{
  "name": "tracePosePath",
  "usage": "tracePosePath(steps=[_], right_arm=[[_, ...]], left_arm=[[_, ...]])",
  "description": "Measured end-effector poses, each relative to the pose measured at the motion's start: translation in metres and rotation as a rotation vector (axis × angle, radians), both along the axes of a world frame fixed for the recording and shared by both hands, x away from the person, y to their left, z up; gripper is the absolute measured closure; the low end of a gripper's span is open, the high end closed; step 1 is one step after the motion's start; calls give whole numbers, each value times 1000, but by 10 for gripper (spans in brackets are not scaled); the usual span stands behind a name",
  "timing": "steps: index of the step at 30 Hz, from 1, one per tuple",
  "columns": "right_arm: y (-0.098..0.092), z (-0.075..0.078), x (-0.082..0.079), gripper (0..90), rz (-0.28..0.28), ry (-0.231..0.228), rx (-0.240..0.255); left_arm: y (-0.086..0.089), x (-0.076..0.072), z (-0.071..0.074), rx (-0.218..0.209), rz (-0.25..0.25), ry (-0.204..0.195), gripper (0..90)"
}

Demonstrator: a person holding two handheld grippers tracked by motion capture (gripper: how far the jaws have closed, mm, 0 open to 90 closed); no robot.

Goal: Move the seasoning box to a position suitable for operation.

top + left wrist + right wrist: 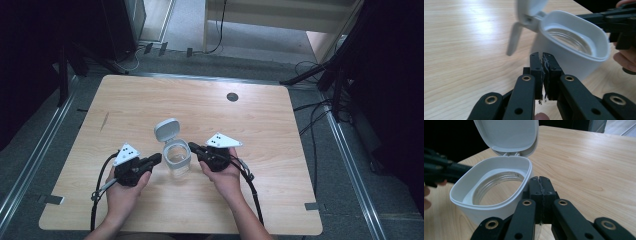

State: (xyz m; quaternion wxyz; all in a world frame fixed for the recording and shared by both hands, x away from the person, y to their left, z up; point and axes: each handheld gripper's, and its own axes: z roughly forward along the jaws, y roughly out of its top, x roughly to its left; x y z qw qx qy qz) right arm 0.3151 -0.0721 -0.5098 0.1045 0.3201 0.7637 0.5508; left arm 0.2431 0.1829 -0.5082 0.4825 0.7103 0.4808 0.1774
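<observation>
A clear jar with a white collar stands near the front middle of the wooden table, its hinged white lid flipped up and back. My left gripper is at the jar's left side, jaws shut with nothing between them. My right gripper is at the jar's right rim, also shut and empty. In the left gripper view the shut tips sit just short of the white collar. In the right gripper view the shut tips are beside the collar, under the lid.
A dark round grommet sits in the table's far middle. Cables trail from both grippers over the front edge. Metal floor rails run along both sides, and dark stands and cables lie beyond the right edge.
</observation>
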Motion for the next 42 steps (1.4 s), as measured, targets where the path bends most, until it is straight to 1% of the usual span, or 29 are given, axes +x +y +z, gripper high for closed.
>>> tracePosePath(steps=[1, 2, 4, 11, 13, 16, 17, 19, 21, 22, 23, 24, 25, 26, 27, 28, 29, 30, 32, 33, 34, 35, 36, 37, 38, 39, 40, 41, 42], right_arm=[[0, -1, -4, 900, -25, 8, -1], [0, -1, -4, 900, -25, 8, -1], [-1, -3, -9, 900, -43, 25, -7], [-7, -5, -20, 900, -88, 30, -24], [-10, -5, -26, 900, -99, 39, -17], [-12, -6, -29, 900, -106, 40, -14], [-14, -6, -32, 900, -110, 60, 0], [-15, -6, -32, 900, -111, 66, 5], [-17, -7, -32, 900, -110, 73, 15], [-18, -7, -32, 900, -109, 72, 15], [-18, -7, -31, 900, -108, 68, 11], [-18, -7, -31, 900, -112, 63, 5], [-18, -7, -30, 900, -114, 55, 0], [-18, -7, -30, 900, -114, 55, 0], [-19, -6, -30, 900, -121, 55, -4], [-22, -5, -27, 900, -133, 45, -9], [-24, -5, -25, 900, -143, 44, -10], [-27, -4, -23, 900, -156, 44, -8], [-32, -2, -18, 900, -178, 49, 1], [-34, -1, -16, 900, -185, 48, 4], [-36, -1, -14, 900, -193, 51, 7], [-37, 0, -11, 900, -196, 48, 6], [-39, 2, -9, 900, -199, 43, 5], [-40, 3, -7, 900, -203, 43, 3], [-41, 4, -4, 900, -206, 40, 6], [-41, 6, -2, 900, -210, 39, 4], [-42, 7, 1, 900, -214, 36, 0], [-42, 9, 4, 900, -218, 33, 1], [-42, 11, 6, 900, -221, 34, 3]], left_arm=[[-1, 2, -1, -12, 8, 5, 885], [-1, 2, -1, -12, 8, 5, 886], [-3, 3, -2, -14, 19, 4, 888], [-10, 11, -1, -15, 16, 1, 887], [-13, 16, -1, -12, 15, 2, 889], [-15, 18, -1, -9, 14, 3, 895], [-16, 19, -1, -11, 15, 0, 898], [-17, 19, -1, -15, 15, 0, 896], [-16, 19, -2, -16, 19, -5, 857], [-16, 19, -2, -16, 19, -5, 801], [-10, 19, -3, -31, 38, -34, 716], [-6, 18, -4, -35, 40, -54, 630], [-6, 18, -4, -35, 40, -54, 561], [-1, 16, -5, -28, 52, -80, 561], [5, 13, -7, -11, 75, -98, 493], [19, 8, -13, 12, 119, -106, 392], [19, 8, -13, 12, 119, -106, 323], [38, 4, -20, 12, 157, -85, 247], [59, -1, -26, -15, 157, -57, 147], [70, -4, -28, -13, 150, -53, 126], [70, -4, -28, -13, 150, -53, 126], [81, -8, -29, -3, 155, -53, 126], [103, -16, -31, -10, 181, -38, 127], [103, -16, -31, -10, 181, -38, 128], [113, -20, -32, -17, 201, -34, 132], [130, -27, -33, -28, 238, -35, 133], [136, -30, -33, -25, 253, -36, 133], [136, -30, -33, -25, 253, -36, 133], [143, -34, -34, -8, 265, -41, 133]])
